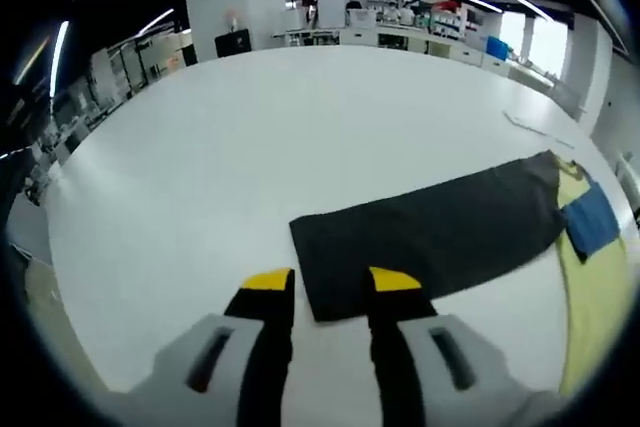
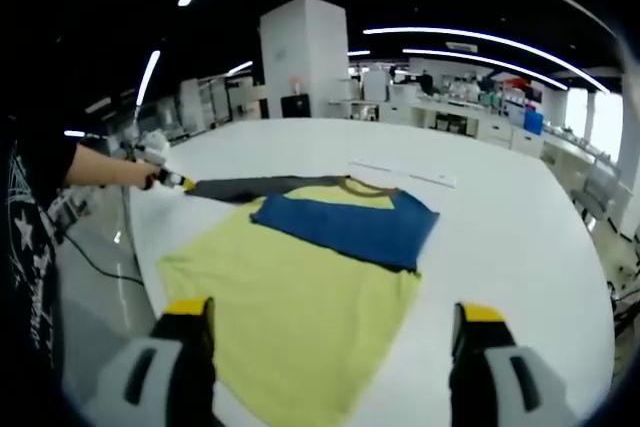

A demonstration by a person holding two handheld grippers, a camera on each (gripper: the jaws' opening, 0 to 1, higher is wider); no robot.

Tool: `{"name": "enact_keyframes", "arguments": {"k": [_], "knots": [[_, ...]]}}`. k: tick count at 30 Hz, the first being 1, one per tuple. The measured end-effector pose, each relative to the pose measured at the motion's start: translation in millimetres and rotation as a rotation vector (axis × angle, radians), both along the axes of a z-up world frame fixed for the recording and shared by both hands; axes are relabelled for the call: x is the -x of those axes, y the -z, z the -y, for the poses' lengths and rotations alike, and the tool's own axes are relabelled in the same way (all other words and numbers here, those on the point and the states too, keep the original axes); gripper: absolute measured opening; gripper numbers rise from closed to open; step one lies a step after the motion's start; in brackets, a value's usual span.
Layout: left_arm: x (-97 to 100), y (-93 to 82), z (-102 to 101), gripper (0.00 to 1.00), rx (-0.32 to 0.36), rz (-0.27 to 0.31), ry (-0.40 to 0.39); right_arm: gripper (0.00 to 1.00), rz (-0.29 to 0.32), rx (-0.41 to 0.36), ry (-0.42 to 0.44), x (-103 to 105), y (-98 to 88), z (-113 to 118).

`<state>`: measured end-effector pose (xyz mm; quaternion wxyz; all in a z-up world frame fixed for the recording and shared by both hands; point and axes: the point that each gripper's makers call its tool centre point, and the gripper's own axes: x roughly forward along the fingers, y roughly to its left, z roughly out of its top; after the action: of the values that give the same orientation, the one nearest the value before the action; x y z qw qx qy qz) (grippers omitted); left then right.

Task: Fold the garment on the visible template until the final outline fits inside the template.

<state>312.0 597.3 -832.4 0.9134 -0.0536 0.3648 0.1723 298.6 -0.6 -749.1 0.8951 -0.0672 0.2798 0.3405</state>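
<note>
The garment is a long-sleeved shirt, yellow in the body with a blue part across the chest and a dark grey sleeve. It lies flat on the white tabletop. In the right gripper view it fills the lower middle of the frame, with the collar toward the upper middle and the hem toward the bottom. The blue part is laid over the upper half of the yellow body.

In the left gripper view the dark grey sleeve stretches from the middle of the frame to the right edge, where the yellow and blue cloth begins. The left hand-held gripper stands with its yellow-tipped jaws apart, one on each side of the near end of the sleeve; it is not closed on the cloth. It also appears small at the left of the right gripper view, at the far end of the sleeve.

The right hand-held gripper is wide open, its jaws at the two bottom corners of the frame above the yellow hem, and it holds nothing.

I cannot make out a template outline on the tabletop.

The cloth looks thin, light and limp, so it probably sags and slides easily on the smooth surface. I judge the best hold is a pinch at the sleeve end, taking only a small edge, and then a corner of the hem.
</note>
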Motion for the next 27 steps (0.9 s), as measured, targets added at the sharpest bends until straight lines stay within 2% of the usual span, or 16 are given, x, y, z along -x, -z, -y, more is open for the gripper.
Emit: {"name": "enact_keyframes", "arguments": {"k": [1,3,4,6,7,11,12,16,18,20,23,27], "knots": [[0.6,1.2,0,0.24,0.005,0.001,-0.004,1.00,0.001,-0.001,0.001,0,-0.4,0],[0.3,4.3,0,0.24,0.065,0.041,-0.060,1.00,0.003,0.000,0.003,1,-1.6,1],[1.2,4.5,2,0.23,0.073,0.050,-0.067,1.00,0.004,0.003,0.005,2,-2.2,2],[4.4,4.4,-5,0.21,0.037,0.028,-0.086,1.00,0.007,0.008,0.007,2,-2.5,4],[5.3,5.4,-5,0.21,0.048,0.034,-0.096,1.00,0.009,0.009,0.007,2,-2.9,5],[11.8,12.5,6,0.20,0.163,0.065,-0.171,1.00,0.015,-0.014,0.016,2,-7.0,5],[8.1,9.0,3,0.21,0.157,0.100,-0.189,1.00,0.016,-0.019,0.017,2,-7.4,5],[9.0,7.1,5,0.18,0.150,0.091,-0.181,1.00,0.025,-0.021,0.014,3,-9.0,2],[13.8,8.0,4,0.14,0.128,0.050,-0.192,1.00,0.029,-0.010,0.017,2,-7.5,4],[12.2,9.3,1,0.10,0.123,0.038,-0.199,1.00,0.031,0.001,0.026,2,-6.2,4],[16.4,8.8,0,0.06,0.156,0.059,-0.262,1.00,0.036,0.006,0.054,-1,-5.3,8],[17.2,10.5,-5,0.02,0.151,0.055,-0.259,1.00,0.036,0.020,0.071,-3,-3.3,15]]}}
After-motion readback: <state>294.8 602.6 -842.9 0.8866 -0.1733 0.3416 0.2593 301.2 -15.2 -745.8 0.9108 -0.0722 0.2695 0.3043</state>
